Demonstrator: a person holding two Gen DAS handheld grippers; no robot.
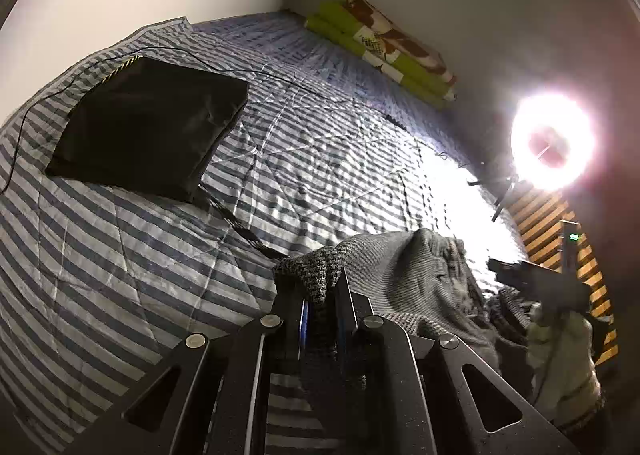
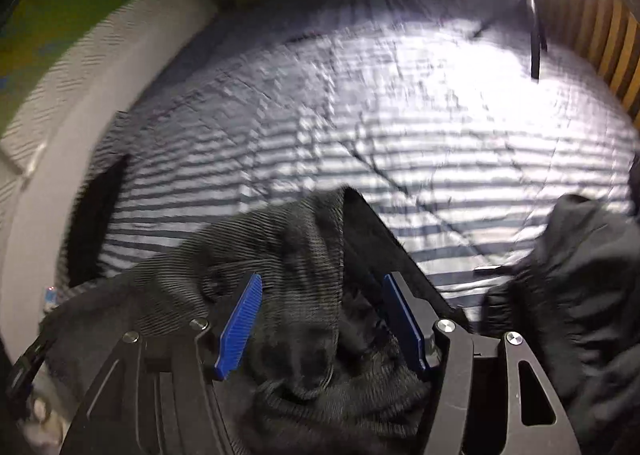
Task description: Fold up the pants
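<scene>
**Lifting the pants off the bed before the first fold**

While the left gripper (image 1: 322, 287) is clamped almost fully shut on a bunched edge of the grey knitted pants (image 1: 404, 267), the garment hangs from that pinch and trails to the right over the near part of the striped quilt (image 1: 168, 255). Seen from the right wrist, the right gripper (image 2: 320, 319) stands with its blue pads (image 2: 238, 325) well apart; dark folds of the same pants lie between the jaws, yet neither pad appears to press on the cloth, so this side counts as open rather than gripping. A folded black garment (image 1: 148, 123) rests far to the left on the quilt, well apart from the work, and a ring light (image 1: 554, 145) glares at the far right. A second dark heap (image 2: 576, 295) sits at the right edge of the right-wrist view; what it is cannot be told.

Judged from this arrangement, the step in hand is securing two corners so the pants can be spread flat. To do it well, the right pads should close on a single edge of fabric, ideally at the waistband or hem opposite the left pinch, not on a thick bundle. Both grips should then draw apart evenly, keeping the cloth taut and clear of the quilt, before laying it down smooth.
</scene>
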